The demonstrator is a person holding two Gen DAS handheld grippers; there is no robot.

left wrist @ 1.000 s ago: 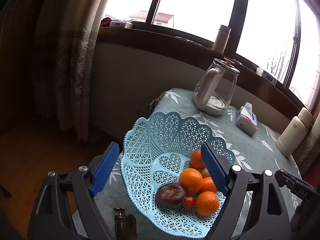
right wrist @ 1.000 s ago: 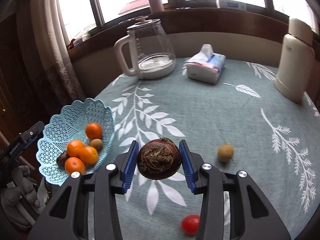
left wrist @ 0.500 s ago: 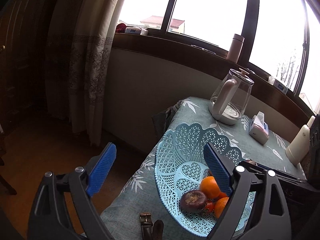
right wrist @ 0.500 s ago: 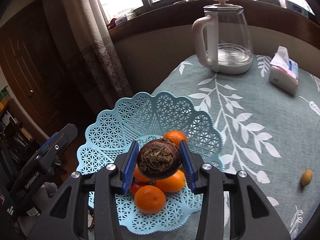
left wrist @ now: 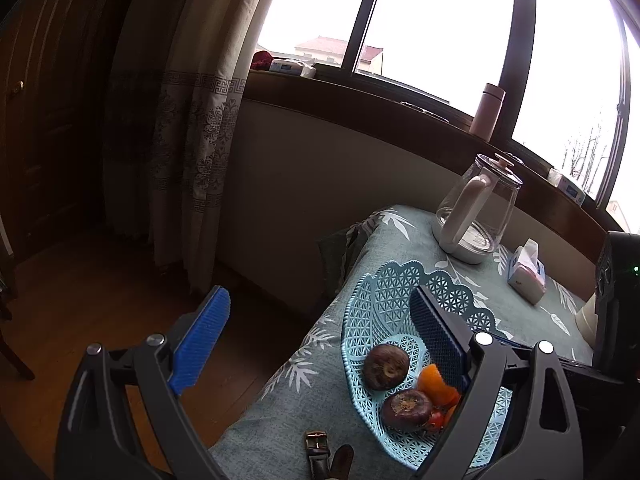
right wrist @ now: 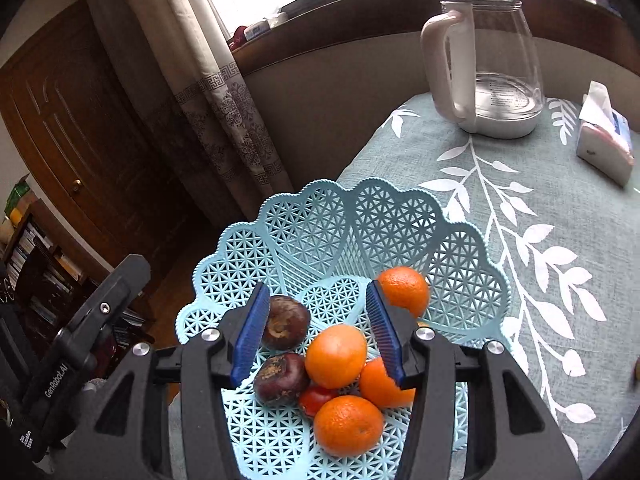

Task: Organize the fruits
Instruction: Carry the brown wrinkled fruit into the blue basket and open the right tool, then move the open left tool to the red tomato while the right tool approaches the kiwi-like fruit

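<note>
At the far left of the right wrist view, the left gripper (right wrist: 80, 344) shows only as a dark body off the table's edge; its own camera shows its jaws spread wide with nothing between them, one blue pad (left wrist: 200, 336) out over the wooden floor and the other above the basket. Just to the right sits the pale blue lattice basket (right wrist: 360, 224) near the edge of the table, on a teal cloth (right wrist: 540, 208) printed with white leaves. The right gripper (right wrist: 318, 332) hangs over the basket with its jaws parted and empty. Beside its left pad lies a dark purple fruit (right wrist: 285, 322), close to the pad, though contact cannot be judged. A second dark purple fruit (right wrist: 280, 378) lies just below it, touching a small red fruit (right wrist: 318, 400). Further right come four oranges: one in the middle (right wrist: 336, 356), one at the front (right wrist: 348, 426), one partly behind the right pad (right wrist: 380, 384), and one at the back (right wrist: 404, 290). Beyond the basket, to the right, a glass kettle (right wrist: 492, 64) with a white handle stands on the cloth, and a tissue pack (right wrist: 604, 140) lies further right.
</note>
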